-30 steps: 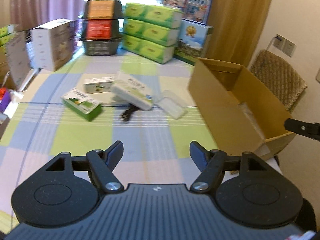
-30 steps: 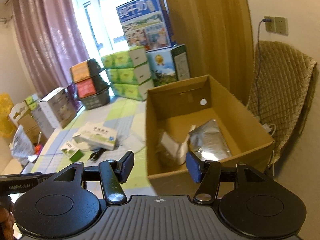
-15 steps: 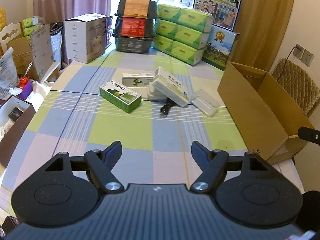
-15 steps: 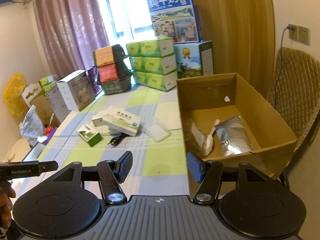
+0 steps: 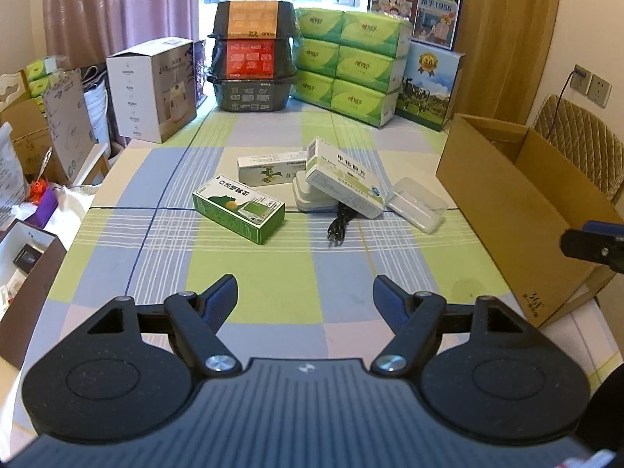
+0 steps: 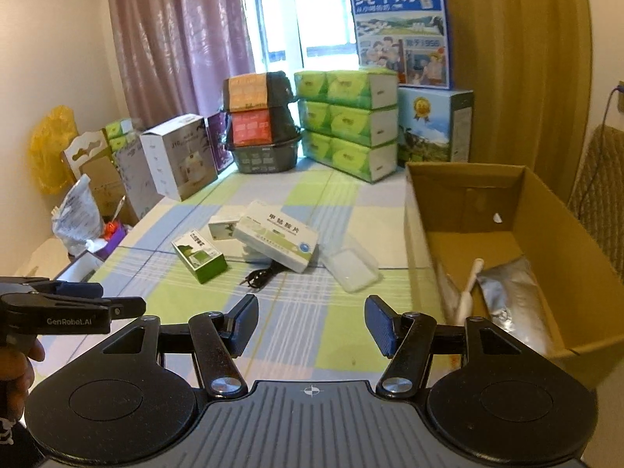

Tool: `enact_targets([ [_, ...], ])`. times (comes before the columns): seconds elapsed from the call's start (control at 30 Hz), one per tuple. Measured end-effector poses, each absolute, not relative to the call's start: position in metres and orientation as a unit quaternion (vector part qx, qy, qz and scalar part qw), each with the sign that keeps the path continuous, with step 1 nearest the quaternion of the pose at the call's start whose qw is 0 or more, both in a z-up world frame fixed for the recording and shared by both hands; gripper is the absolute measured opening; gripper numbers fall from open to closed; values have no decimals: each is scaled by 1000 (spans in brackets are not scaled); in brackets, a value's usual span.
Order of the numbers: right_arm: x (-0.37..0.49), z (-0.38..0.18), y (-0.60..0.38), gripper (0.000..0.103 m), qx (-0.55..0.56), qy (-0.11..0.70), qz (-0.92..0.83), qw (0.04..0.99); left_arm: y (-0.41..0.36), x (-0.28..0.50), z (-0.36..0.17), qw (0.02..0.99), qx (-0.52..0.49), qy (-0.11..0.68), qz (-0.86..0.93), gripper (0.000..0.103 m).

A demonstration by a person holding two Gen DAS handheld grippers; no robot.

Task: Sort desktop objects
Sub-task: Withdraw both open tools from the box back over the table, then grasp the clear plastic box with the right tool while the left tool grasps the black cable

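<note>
Fingers of left gripper (image 5: 305, 296) and right gripper (image 6: 311, 325) spread wide, both empty, hovering over near worktop (image 5: 253, 292). Pile mid-worktop: three cartons, green carton (image 5: 238, 208) nearest; one clear case (image 5: 416, 204); one black cable (image 5: 340, 223). Cardboard box (image 6: 507, 241) at right. Risk: white carton (image 5: 343, 177) leans on pile, careless grab could topple it

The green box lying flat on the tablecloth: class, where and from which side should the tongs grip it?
Grip the green box across its narrow width, on the two long side faces, coming from above. It lies flat and apart from the pile, so both long sides look clear.
</note>
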State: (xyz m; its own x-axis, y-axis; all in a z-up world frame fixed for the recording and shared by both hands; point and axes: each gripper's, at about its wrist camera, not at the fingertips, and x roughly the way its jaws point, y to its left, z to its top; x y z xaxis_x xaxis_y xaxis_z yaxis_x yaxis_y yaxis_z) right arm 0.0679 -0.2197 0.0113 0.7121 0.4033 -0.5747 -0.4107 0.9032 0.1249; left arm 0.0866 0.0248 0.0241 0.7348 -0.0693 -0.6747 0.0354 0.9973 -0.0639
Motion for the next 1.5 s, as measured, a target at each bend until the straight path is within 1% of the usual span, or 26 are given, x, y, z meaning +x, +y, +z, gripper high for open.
enact_targets([
  [0.27,120,-30,-181,58,-58,302,206,929,35,135,-11,923,0,380,-58,72],
  [0.6,207,-82,-156,58,-130,330,175,918,28,199,-45,914,30,390,-109,71],
  [0.77,240,-98,-150,59,-168,349,176,905,17,222,-59,908,38,394,-136,62],
  [1.1,276,-118,-145,67,-213,378,172,885,-5,257,-74,904,48,384,-185,59],
  [1.17,282,-120,-143,68,-217,384,175,880,-8,262,-79,902,50,386,-186,55],
  [1.23,288,-122,-142,68,-217,388,174,879,-8,267,-83,901,47,389,-184,53],
  [1.33,295,-124,-140,68,-217,395,175,875,-7,274,-88,900,34,394,-183,44],
  [1.5,303,-131,-138,68,-221,407,182,867,-5,280,-94,898,26,399,-180,37],
])
